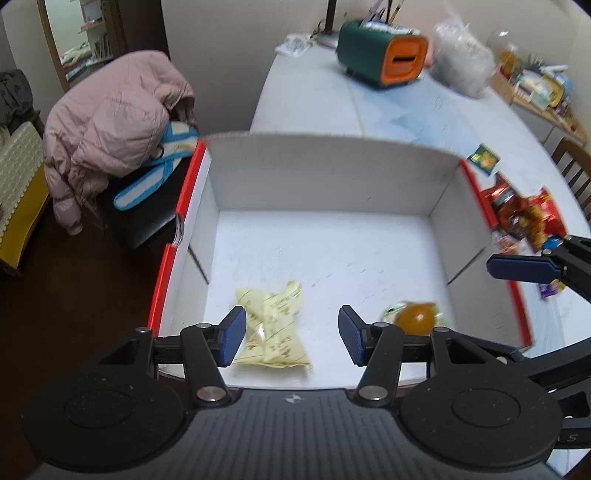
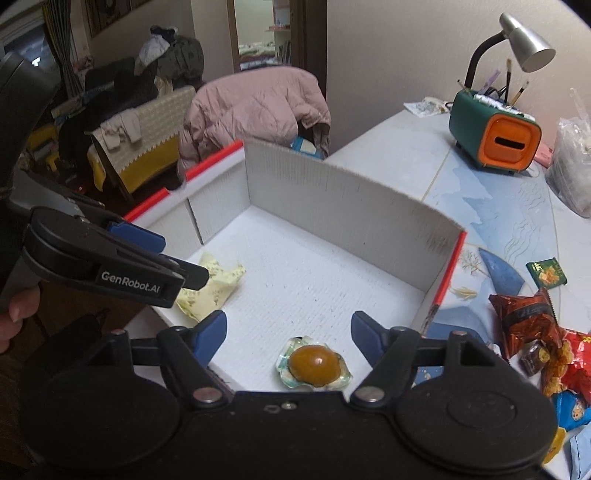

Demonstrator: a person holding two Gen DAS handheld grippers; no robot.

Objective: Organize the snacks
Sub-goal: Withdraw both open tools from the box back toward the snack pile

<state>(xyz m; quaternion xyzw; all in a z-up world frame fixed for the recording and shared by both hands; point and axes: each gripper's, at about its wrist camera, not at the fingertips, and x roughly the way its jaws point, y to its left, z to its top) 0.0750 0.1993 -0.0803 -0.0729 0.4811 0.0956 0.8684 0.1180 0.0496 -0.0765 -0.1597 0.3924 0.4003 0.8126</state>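
Evidently both drops done: left hand-held gripper (image 1: 291,334) and right hand-held gripper (image 2: 288,338) spread, empty; yellow packet (image 1: 273,328) and jelly cup (image 2: 314,365) inside box (image 1: 325,173), loose snacks (image 2: 532,332) waiting at 3 o'clock.

We see plain beige walls, a dark floor (image 1: 74,295), a chair w/ a pink puffer jacket (image 1: 110,122) draped over it, a doorway (image 2: 273,33) behind, and a silver gooseneck lamp (image 2: 524,40) at the bench's (image 1: 388,107) far end.

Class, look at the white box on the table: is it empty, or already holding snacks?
Holding snacks. Two lie on the white box floor: a yellow packet and a clear-wrapped amber snack. More snacks wait outside.
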